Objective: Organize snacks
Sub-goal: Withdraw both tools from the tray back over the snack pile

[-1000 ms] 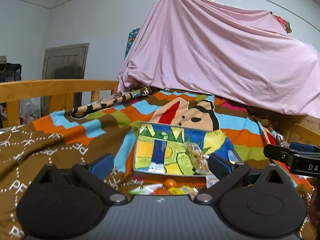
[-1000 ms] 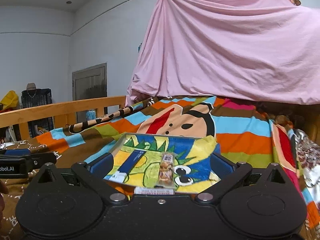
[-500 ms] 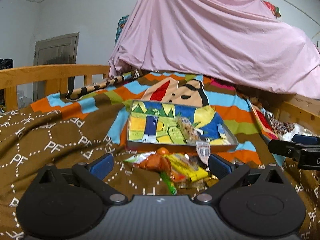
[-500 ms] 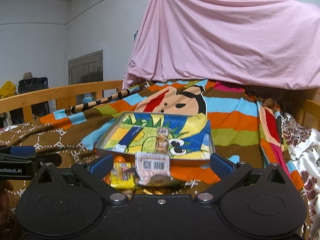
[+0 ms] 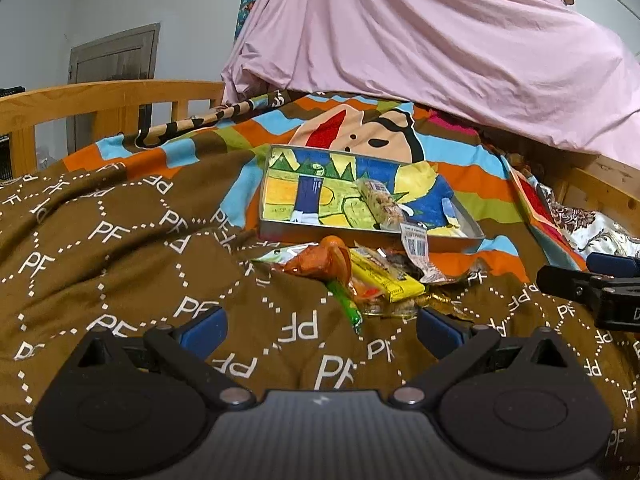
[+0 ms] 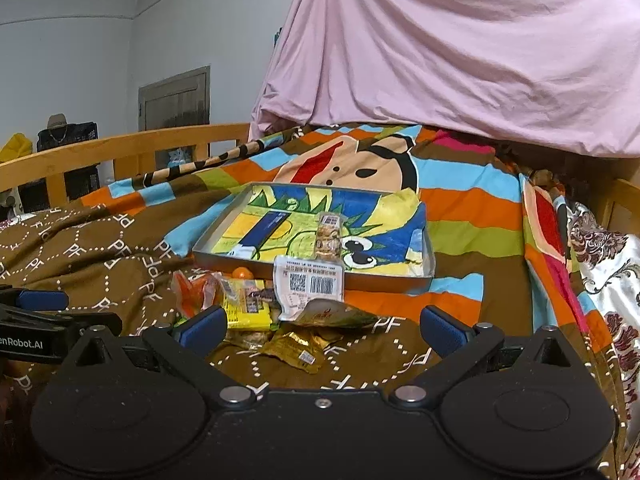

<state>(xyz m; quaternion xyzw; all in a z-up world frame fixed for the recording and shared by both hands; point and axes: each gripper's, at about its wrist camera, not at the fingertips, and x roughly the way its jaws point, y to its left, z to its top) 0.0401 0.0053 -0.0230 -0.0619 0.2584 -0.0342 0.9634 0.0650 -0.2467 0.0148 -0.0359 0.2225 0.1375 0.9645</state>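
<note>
A shallow tin tray with a colourful cartoon lining lies on the bed. One snack bar lies inside it. A heap of loose snacks lies just in front of the tray: an orange packet, a yellow bar, a green stick, a white barcoded packet and a gold wrapper. My left gripper is open and empty, short of the heap. My right gripper is open and empty, its fingers on either side of the heap's near edge.
The bed is covered by a brown patterned blanket and a striped cartoon blanket. A wooden bed rail runs along the left. A pink sheet hangs behind. The right gripper shows at the right edge of the left wrist view.
Both grippers have pulled back and tilted down. The snack heap in front of the tray has come into full view. Both stayed open.
</note>
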